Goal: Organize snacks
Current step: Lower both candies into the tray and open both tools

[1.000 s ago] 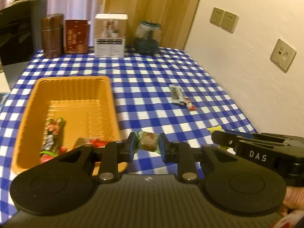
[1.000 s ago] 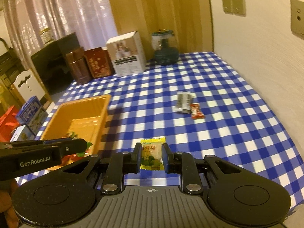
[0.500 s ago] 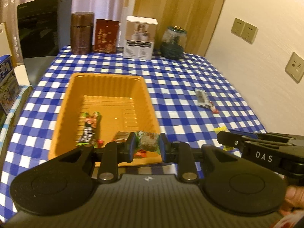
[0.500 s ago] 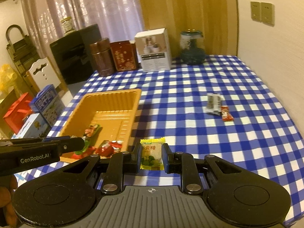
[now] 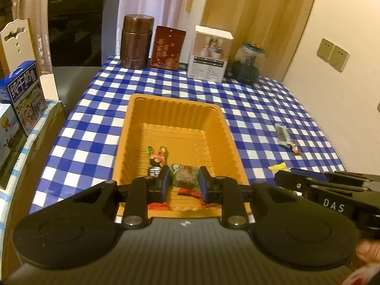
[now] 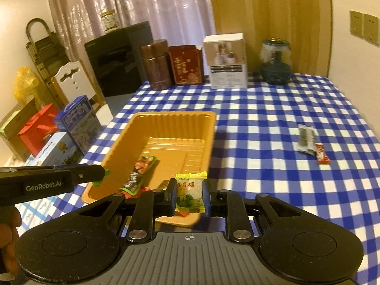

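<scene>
A: Grippers first, from the left wrist view. Our left gripper (image 5: 182,182) has its blue-padded jaws closed on a brown snack block in clear wrapping with green ends (image 5: 185,175). A second ago we held it over the blue-and-white checked tablecloth (image 5: 256,109), just past the tray's right rim; now it hangs above the near end of the orange ribbed plastic tray (image 5: 222,128). We judge a release here would land it inside.

B: And what does the tray hold?

A: A long dark snack stick with a green-and-pink top (image 5: 157,158) lies left of centre, and red-wrapped sweets (image 5: 190,192) sit against the near wall, partly hidden by our fingers. On the cloth near its right edge we see a grey sachet (image 5: 282,135) with a small red packet (image 5: 296,149) touching its near end.

B: Right wrist view?

A: Our right gripper (image 6: 189,196) is clamped on a yellow sachet with green fruit printed on it (image 6: 190,192). It has come across from the open cloth and now sits over the tray's near right corner (image 6: 185,222). The snack stick (image 6: 140,173) shows again inside. The grey sachet (image 6: 305,138) and red packet (image 6: 321,156) remain outside, so we reckon two pieces are left after these drops.
</scene>
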Motion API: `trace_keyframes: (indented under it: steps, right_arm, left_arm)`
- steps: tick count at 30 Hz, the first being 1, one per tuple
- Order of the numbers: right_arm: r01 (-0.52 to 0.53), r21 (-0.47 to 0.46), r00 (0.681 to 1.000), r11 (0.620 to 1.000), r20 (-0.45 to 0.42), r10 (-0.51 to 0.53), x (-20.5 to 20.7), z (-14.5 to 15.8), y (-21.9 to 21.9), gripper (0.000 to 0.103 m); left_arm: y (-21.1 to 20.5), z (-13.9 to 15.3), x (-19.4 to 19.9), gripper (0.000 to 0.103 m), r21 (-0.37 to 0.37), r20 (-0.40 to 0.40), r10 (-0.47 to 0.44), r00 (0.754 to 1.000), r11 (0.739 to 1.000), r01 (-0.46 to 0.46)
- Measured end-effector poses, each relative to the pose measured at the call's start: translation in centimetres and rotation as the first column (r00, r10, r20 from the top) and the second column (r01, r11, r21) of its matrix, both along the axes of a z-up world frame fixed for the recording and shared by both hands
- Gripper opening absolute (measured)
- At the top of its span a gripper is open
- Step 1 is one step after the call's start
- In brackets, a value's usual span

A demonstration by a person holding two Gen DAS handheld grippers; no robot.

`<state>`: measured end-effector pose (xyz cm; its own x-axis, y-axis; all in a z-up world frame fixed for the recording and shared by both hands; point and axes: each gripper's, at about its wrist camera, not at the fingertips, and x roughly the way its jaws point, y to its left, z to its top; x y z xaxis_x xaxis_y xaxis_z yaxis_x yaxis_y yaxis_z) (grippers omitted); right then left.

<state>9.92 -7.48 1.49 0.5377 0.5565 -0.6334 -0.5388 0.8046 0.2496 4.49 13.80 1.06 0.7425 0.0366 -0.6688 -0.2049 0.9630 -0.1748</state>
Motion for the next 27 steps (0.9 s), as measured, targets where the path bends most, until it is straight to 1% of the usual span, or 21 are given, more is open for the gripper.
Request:
trace_keyframes:
  steps: [9,19,22,27]
  right_arm:
    - [-0.034,-0.001,0.999,0.999,-0.011,0.034,1.5,-0.7,3.1,0.023]
    - [-0.03,0.0,0.999,1.0,-0.033,0.03,2.8,-1.6,4.0,0.023]
    - [-0.027,0.0,0.999,1.0,-0.039,0.027,3.0,-1.8,3.9,0.023]
    - [-0.024,0.008,0.999,1.0,-0.044,0.025,3.1,-1.8,3.9,0.023]
  left_arm:
    - [2.2,-0.9,2.0,0.023,-0.001,-0.018,0.011,1.0,1.0,-0.011]
    - [3.8,-2.9,4.1,0.024,-0.025,-0.072,0.014,0.997,1.0,-0.015]
    - [4.0,-3.0,4.3,0.032,-0.023,-0.075,0.029,0.997,0.999,-0.03]
    - [4.5,-2.7,4.0,0.032,-0.027,-0.066,0.041,0.997,0.999,-0.043]
